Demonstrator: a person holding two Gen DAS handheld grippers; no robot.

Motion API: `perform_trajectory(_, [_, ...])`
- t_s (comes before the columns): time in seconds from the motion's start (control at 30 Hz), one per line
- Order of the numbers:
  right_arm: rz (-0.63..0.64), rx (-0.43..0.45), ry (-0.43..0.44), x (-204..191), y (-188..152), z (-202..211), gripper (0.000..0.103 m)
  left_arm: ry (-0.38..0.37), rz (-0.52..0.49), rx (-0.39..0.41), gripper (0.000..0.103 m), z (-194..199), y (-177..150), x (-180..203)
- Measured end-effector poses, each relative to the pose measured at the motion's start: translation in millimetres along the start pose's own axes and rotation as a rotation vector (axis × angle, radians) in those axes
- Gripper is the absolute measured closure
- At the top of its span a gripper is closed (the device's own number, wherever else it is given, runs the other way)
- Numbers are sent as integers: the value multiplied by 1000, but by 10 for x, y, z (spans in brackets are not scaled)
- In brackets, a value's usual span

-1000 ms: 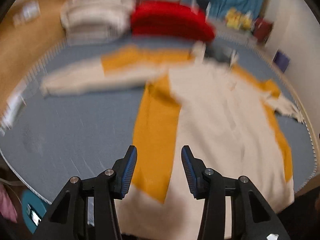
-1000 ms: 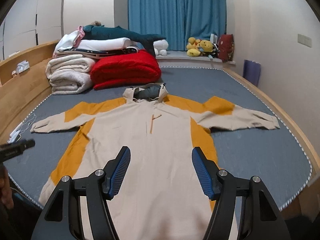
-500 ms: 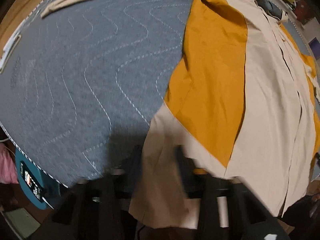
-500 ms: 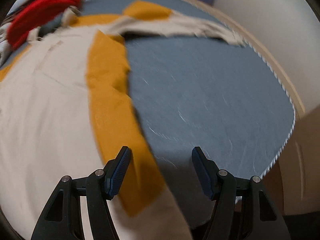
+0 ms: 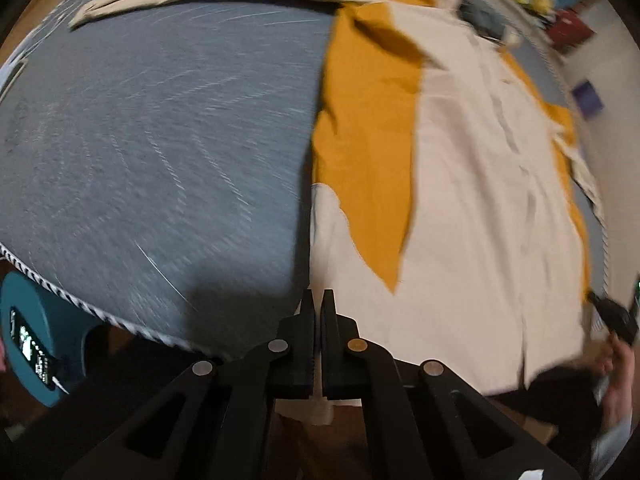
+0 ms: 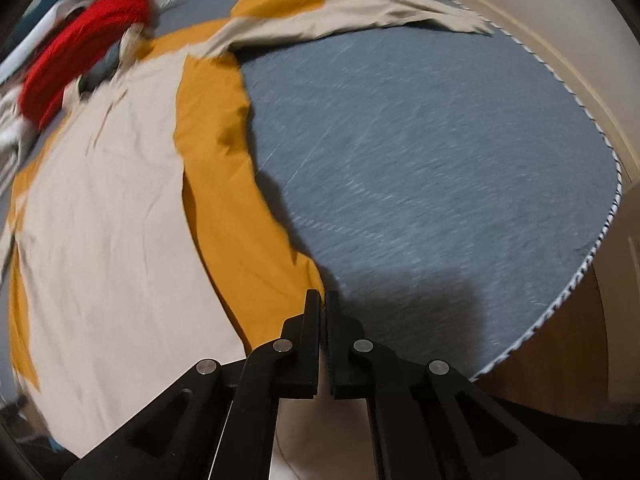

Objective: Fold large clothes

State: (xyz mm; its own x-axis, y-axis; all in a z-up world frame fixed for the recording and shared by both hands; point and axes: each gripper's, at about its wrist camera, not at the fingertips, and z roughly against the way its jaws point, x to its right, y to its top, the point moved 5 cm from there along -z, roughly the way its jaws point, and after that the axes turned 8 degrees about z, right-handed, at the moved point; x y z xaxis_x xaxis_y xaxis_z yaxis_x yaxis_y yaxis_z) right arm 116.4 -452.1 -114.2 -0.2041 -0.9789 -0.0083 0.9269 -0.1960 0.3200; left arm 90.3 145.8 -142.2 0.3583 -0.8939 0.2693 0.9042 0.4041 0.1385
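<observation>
A large beige and mustard hooded garment (image 5: pixel 472 184) (image 6: pixel 108 216) lies spread front-up on a grey quilted mattress (image 5: pixel 152 152) (image 6: pixel 420 152), sleeves stretched out to both sides. My left gripper (image 5: pixel 318 300) is shut on the garment's hem at its left bottom corner, beige cloth showing between and under the jaws. My right gripper (image 6: pixel 323 300) is shut on the hem at the opposite bottom corner, where the mustard side panel ends. Both point steeply down at the near edge of the bed.
A red folded blanket (image 6: pixel 76 56) and other folded bedding lie beyond the hood. A teal device (image 5: pixel 36 344) sits below the bed's left edge. The other gripper and a hand (image 5: pixel 616 344) show at far right. A wooden bed frame (image 6: pixel 560 52) rims the mattress.
Both grippers came down from above the bed to the garment's bottom corners. Their jaws went from wide apart to shut on the hem.
</observation>
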Motion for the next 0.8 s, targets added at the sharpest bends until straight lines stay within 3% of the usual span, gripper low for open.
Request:
perform_trajectory(0.07, [0, 10, -32, 93, 52, 72, 101, 43, -35, -4, 102, -13, -61, -80])
perform_trajectory(0.13, [7, 5, -53, 153, 82, 116, 101, 88, 13, -23, 102, -93, -37, -264])
perform_trajectory(0.27, [71, -88, -48, 13, 3, -82, 100, 166, 28, -62, 93, -118, -129, -297])
perform_trajectory(0.3, [86, -113, -78, 17, -32, -121, 98, 194, 7, -46, 93, -99, -136, -240])
perform_trajectory(0.37, [85, -123, -133, 30, -54, -121, 87, 241, -98, 68, 90, 76, -150, 37])
perform_trajectory(0.4, [77, -105, -161, 39, -37, -71, 84, 231, -155, 127, 85, 171, -161, 197])
perform_trajectory(0.47, [70, -7, -170, 7, 12, 148, 83, 152, -218, 160, 66, 179, -173, 460])
perform_trajectory(0.5, [84, 36, -160, -42, 35, 241, 79, 124, -232, 136, 66, 105, -203, 501])
perform_trajectory(0.57, [151, 111, -112, -231, 50, 352, 58, 122, -247, 23, 66, -198, -285, 535])
perform_trajectory(0.6, [201, 98, -75, -353, 22, 296, 47, 144, -249, -23, 66, -296, -301, 499])
perform_trajectory(0.67, [261, -18, -28, -490, -104, 54, 47, 194, -243, -118, 66, -483, -425, 441])
perform_trajectory(0.73, [288, -120, -39, -507, -250, -150, 47, 193, -227, -75, 66, -351, -399, 492])
perform_trajectory(0.77, [289, -110, -45, -508, -243, -128, 47, 190, -225, -15, 66, -226, -349, 556])
perform_trajectory(0.8, [290, -86, -57, -515, -206, -51, 47, 187, -225, 97, 66, 27, -245, 638])
